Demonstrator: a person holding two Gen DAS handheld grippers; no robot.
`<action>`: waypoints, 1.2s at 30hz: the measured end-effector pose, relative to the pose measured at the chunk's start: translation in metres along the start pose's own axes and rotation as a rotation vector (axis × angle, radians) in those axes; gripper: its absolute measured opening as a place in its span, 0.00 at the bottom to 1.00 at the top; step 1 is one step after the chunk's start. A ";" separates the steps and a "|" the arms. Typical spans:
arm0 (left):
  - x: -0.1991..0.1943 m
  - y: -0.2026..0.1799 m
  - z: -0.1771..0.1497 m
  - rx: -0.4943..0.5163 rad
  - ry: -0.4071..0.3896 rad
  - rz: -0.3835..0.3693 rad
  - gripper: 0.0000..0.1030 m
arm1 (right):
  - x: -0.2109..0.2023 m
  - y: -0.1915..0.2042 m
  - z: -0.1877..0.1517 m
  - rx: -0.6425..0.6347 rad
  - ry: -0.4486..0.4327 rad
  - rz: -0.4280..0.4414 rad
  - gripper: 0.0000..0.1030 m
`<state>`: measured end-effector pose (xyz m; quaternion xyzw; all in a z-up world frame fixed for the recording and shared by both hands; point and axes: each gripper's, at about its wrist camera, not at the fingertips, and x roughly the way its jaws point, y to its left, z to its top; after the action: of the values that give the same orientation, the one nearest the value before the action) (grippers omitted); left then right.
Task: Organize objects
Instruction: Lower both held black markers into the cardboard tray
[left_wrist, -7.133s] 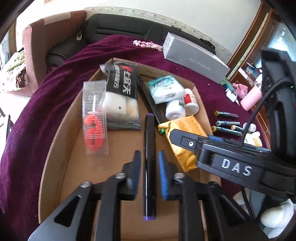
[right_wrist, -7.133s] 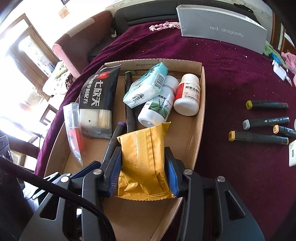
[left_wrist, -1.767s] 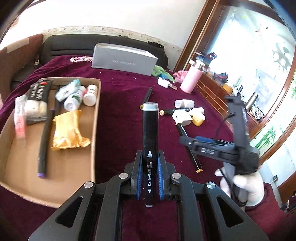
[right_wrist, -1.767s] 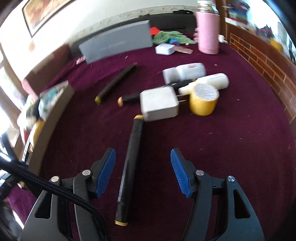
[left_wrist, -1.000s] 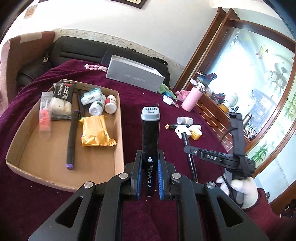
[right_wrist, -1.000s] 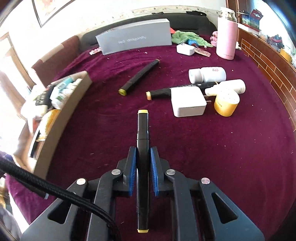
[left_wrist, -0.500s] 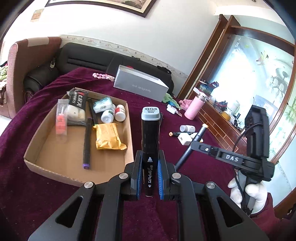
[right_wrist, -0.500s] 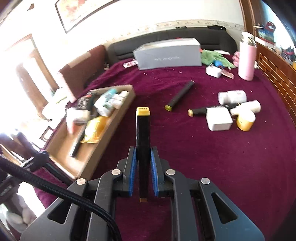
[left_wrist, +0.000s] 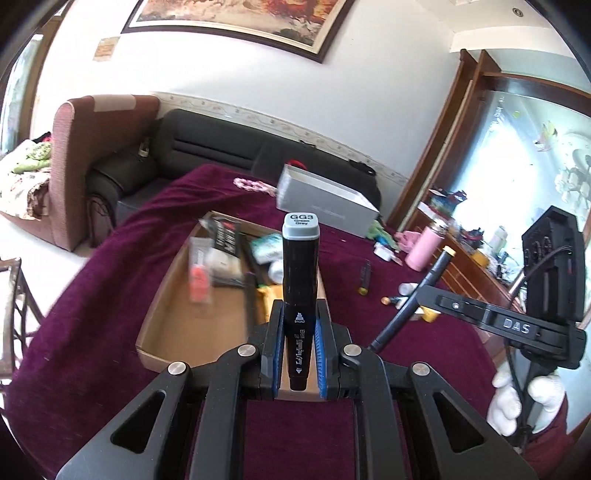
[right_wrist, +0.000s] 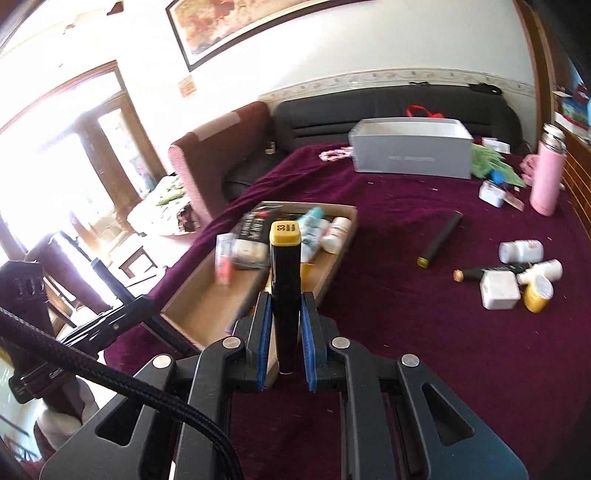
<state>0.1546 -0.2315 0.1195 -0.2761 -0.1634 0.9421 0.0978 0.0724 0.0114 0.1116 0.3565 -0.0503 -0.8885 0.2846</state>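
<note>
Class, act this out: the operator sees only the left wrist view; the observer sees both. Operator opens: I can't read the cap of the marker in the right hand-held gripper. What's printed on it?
Observer: The yellow-capped marker in the right hand-held gripper reads 33 on its cap.
Operator: Are the pads actually on it?
Observer: Yes, both blue pads press its barrel.
Operator: What lies beside the yellow jar?
Observer: A white charger block, right next to the yellow jar.
</note>
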 end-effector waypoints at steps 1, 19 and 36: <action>0.000 0.004 0.002 0.001 -0.002 0.012 0.11 | 0.003 0.004 0.001 -0.004 0.004 0.009 0.13; 0.074 0.055 0.015 0.031 0.216 0.045 0.11 | 0.096 0.044 0.003 -0.043 0.167 0.067 0.13; 0.153 0.060 0.023 0.058 0.420 0.084 0.11 | 0.164 0.016 0.016 0.066 0.262 0.035 0.13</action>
<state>0.0097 -0.2508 0.0420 -0.4698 -0.1005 0.8715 0.0982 -0.0268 -0.0924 0.0292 0.4778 -0.0479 -0.8271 0.2922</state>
